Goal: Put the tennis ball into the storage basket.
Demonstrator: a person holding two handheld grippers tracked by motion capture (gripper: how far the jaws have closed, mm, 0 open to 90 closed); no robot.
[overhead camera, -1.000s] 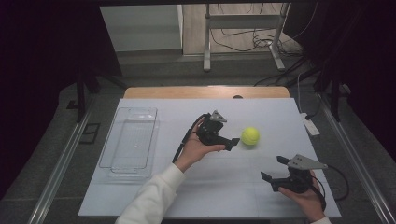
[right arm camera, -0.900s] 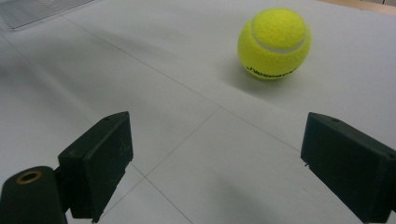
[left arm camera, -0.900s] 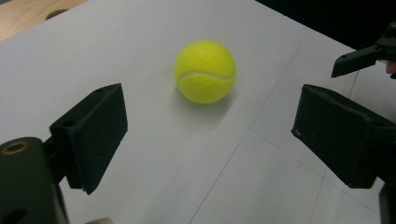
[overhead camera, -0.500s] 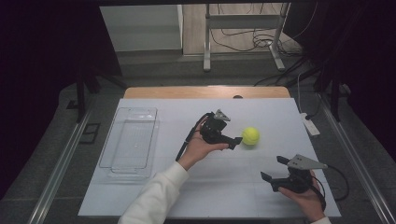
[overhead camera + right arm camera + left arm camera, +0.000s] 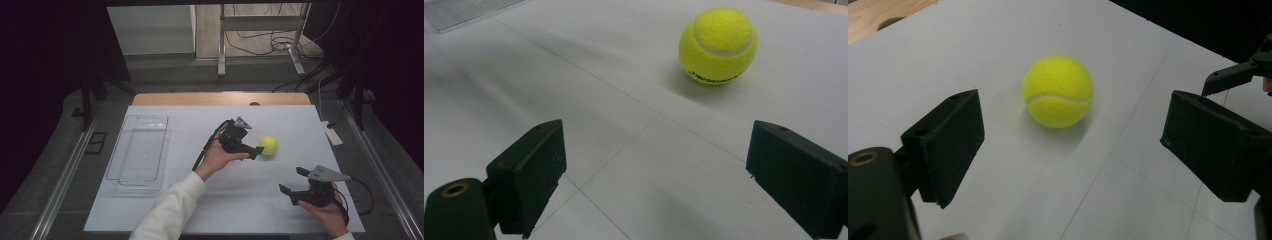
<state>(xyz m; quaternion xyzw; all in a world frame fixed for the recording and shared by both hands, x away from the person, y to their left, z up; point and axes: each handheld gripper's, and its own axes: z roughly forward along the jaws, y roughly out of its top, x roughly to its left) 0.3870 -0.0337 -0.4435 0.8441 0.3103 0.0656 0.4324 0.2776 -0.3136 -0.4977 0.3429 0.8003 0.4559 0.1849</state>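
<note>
The yellow ball [image 5: 268, 145] sits just past the wide-open left gripper [image 5: 256, 152], much nearer than the wide-open right gripper [image 5: 294, 182].

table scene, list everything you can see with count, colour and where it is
tennis ball: 1, yellow-green, on the white sheet right of centre, just ahead of the left gripper's jaws
clear tray: 1, transparent, empty, left side of the sheet
white sheet: 1, white, covering the table top
wooden table: 1, light wood, far edge showing beyond the sheet
white remote-like bar: 1, white, right edge of the table
metal stand: 1, grey, on the floor behind
left gripper: 1, black, open, beside the ball
right gripper: 1, black, open, near right corner
</note>
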